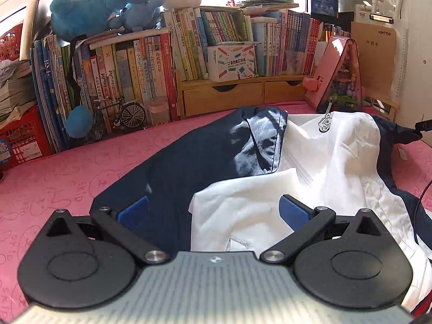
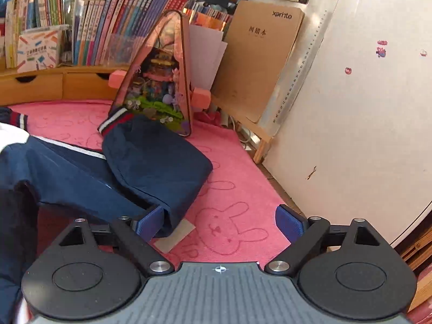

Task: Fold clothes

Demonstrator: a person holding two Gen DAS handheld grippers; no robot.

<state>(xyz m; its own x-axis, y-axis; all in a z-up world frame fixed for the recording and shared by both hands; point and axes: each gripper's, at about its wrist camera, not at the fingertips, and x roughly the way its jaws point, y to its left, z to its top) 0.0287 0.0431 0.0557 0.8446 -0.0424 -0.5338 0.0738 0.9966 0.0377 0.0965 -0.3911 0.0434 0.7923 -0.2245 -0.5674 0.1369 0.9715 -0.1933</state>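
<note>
Ahead of me a pink cloth [image 1: 81, 178] printed with rabbit outlines covers the surface. Along its far edge stands a row of books [image 1: 129, 75], with blue plush toys [image 1: 89, 13] sitting on top and a small model bicycle [image 1: 121, 116] in front. I see a wooden shelf with 2 drawers [image 1: 224, 94], a pink triangular diorama [image 2: 159, 81], a brown clipboard [image 2: 259, 59] and a white board [image 2: 364, 108] leaning at my right.
</note>
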